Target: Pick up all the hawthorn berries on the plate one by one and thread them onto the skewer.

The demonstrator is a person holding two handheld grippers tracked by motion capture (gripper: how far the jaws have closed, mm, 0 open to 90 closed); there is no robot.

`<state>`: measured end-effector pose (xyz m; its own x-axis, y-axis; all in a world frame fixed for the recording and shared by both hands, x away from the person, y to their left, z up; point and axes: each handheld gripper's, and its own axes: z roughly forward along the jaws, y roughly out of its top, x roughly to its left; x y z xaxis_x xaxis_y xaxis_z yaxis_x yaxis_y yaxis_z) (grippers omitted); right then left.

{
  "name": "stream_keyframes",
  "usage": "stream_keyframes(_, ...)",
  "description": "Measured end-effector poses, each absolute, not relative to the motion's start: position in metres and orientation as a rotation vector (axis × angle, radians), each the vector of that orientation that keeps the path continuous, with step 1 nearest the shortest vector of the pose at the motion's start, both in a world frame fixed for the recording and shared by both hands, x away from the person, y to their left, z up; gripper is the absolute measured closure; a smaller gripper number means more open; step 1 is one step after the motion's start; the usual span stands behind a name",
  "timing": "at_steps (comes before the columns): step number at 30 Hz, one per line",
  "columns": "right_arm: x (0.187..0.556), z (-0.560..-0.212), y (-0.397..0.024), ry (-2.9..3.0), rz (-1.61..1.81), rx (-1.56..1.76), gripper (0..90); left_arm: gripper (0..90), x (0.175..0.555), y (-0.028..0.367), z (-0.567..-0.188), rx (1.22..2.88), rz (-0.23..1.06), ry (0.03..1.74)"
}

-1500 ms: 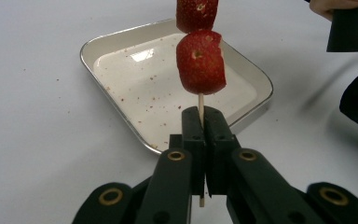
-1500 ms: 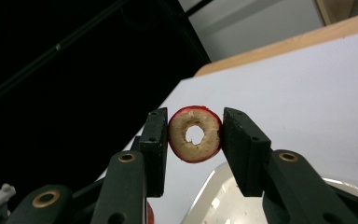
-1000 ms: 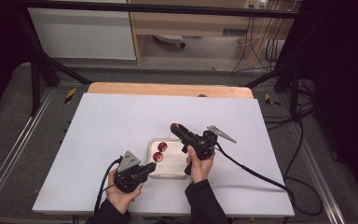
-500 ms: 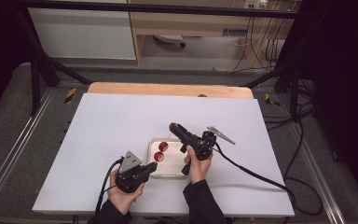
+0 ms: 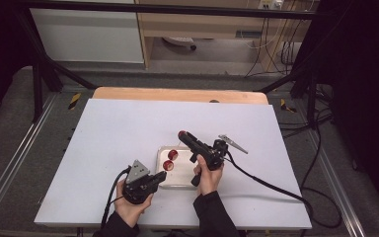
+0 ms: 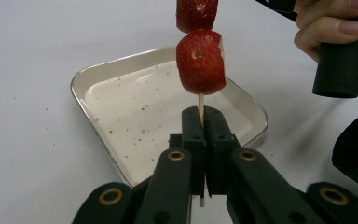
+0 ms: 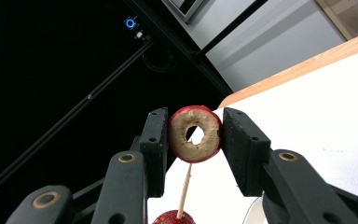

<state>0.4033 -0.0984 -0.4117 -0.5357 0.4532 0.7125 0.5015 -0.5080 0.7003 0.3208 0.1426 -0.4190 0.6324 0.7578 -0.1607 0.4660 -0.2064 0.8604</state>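
My left gripper (image 6: 204,112) is shut on the lower part of a thin wooden skewer (image 6: 200,100). Two red fruit pieces (image 6: 200,63) are threaded on it, held above a white metal tray (image 6: 121,70). In the high view this gripper (image 5: 161,177) sits at the tray's (image 5: 183,174) near left corner, with the skewered fruit (image 5: 168,165) over the tray. My right gripper (image 7: 194,115) is shut on a cored red fruit slice (image 7: 182,137) with pale flesh and a hole through it. The skewer's (image 7: 185,189) tip points up at the slice from just below. The right gripper (image 5: 182,135) hangs above the tray's far edge.
The tray stands near the front middle of a white table (image 5: 113,133), whose wooden far edge (image 5: 177,95) shows behind. Red specks dot the tray's floor. A black cable (image 5: 266,182) trails right from the right gripper. Dark frame bars and cables surround the table.
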Motion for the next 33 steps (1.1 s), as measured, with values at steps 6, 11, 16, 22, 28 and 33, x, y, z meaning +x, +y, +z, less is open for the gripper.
stream_keyframes(6,0.402,-0.416,-0.096,-1.518,-2.229,-1.5,62.3,88.2,0.322,0.141,-0.419,1.84,0.367,0.991)
stream_keyframes(11,0.4,-0.418,-0.094,-1.497,-2.229,-1.506,62.3,88.3,0.321,0.14,-0.42,1.837,0.378,1.002)
stream_keyframes(16,0.398,-0.42,-0.092,-1.48,-2.233,-1.516,62.4,88.3,0.319,0.138,-0.42,1.832,0.375,0.999)
stream_keyframes(22,0.396,-0.424,-0.09,-1.458,-2.23,-1.52,62.4,88.2,0.318,0.136,-0.422,1.834,0.371,1.002)
stream_keyframes(28,0.393,-0.424,-0.089,-1.466,-2.218,-1.513,62.5,88.4,0.319,0.137,-0.424,1.833,0.383,1.008)
stream_keyframes(33,0.395,-0.423,-0.091,-1.494,-2.208,-1.507,62.7,88.8,0.319,0.143,-0.419,1.819,0.392,0.999)
